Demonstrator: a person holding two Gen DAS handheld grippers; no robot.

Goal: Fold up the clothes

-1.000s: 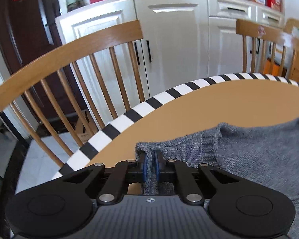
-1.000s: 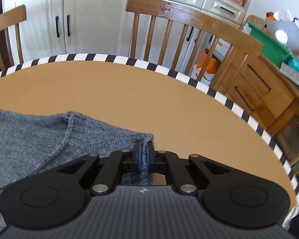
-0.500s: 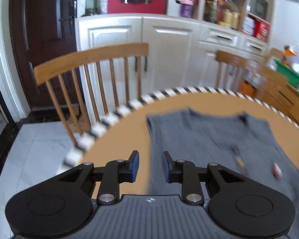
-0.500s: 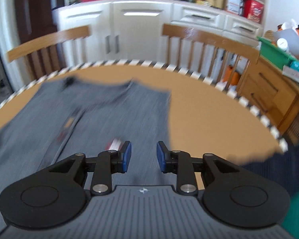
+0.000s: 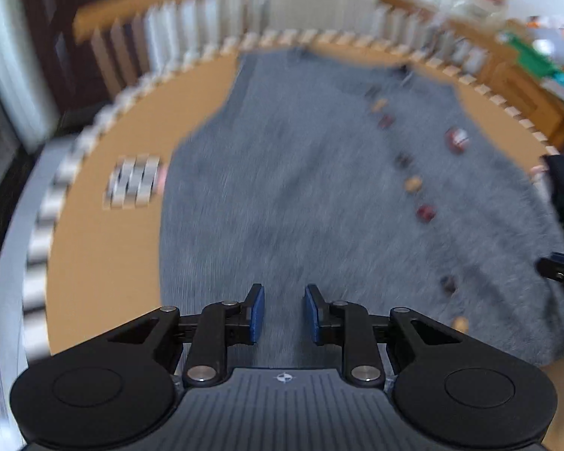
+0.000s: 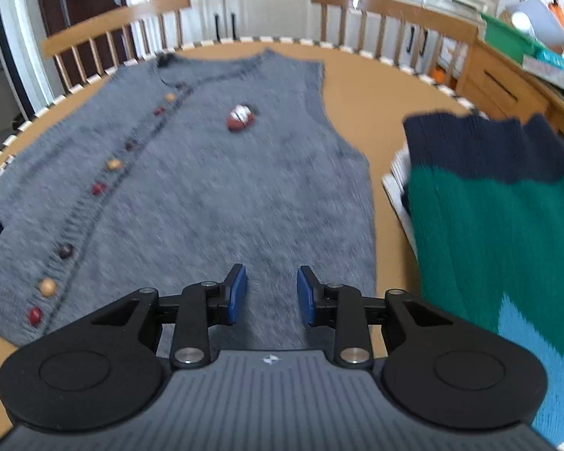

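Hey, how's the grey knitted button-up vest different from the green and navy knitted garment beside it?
The grey knitted vest is one colour; the green and navy knitted garment has navy, green and light-blue blocks. The vest shows a row of buttons and a small red patch; the other shows neither. Both are knitwear lying on the tan round table.

- The left gripper (image 5: 282,314) has its jaws parted, with a clear gap between the two blue-padded fingers (image 5: 256,312), and nothing sits between them.
- It is raised and tilted downward; its own view is blurred.
- The right gripper (image 6: 269,293) is likewise spread wide, its blue-padded fingers (image 6: 238,293) apart and gripping nothing.
- It too is raised and angled downward.
- A dark part of the right gripper (image 5: 560,272) shows at the right edge of the left wrist view, level with the left one.
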